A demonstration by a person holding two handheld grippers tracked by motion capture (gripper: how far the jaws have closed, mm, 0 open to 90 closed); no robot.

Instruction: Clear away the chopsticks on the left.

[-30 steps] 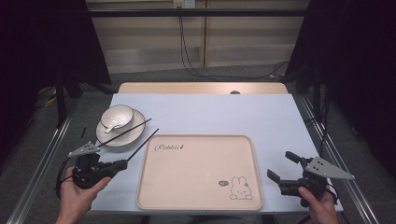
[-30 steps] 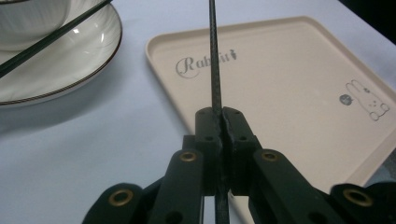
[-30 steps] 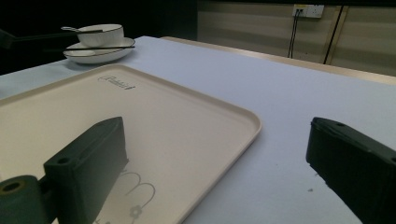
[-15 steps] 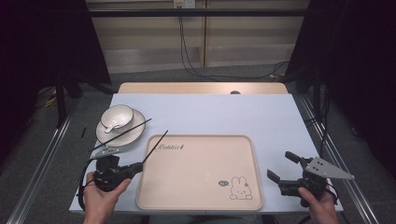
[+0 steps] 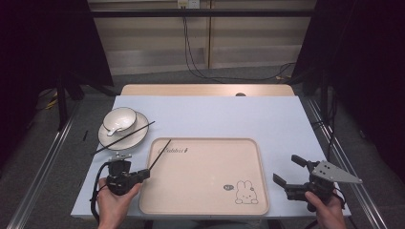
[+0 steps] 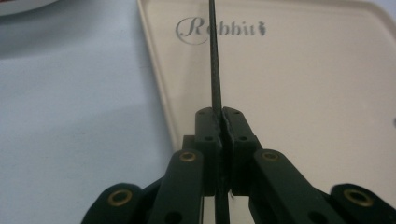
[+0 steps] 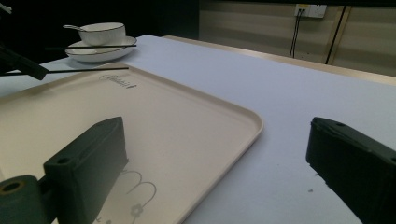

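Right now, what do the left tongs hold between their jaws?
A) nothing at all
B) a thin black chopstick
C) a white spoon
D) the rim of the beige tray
B: the left tongs are shut on a thin black chopstick, which runs forward over the corner of the beige tray.

The chopstick (image 6: 215, 70) runs off the top edge in the left gripper view; the spoon's (image 5: 113, 129) bowl detail is too small.

My left claw (image 5: 143, 173) sits at the tray's (image 5: 248, 148) left edge, its chopstick (image 5: 160, 154) over the tray's far-left corner. Behind it: plate (image 5: 125, 138), with bowl (image 5: 120, 118), spoon (image 5: 113, 129) and second chopstick (image 5: 123, 138) on it. My right claw (image 5: 289, 171) lies right of the tray.
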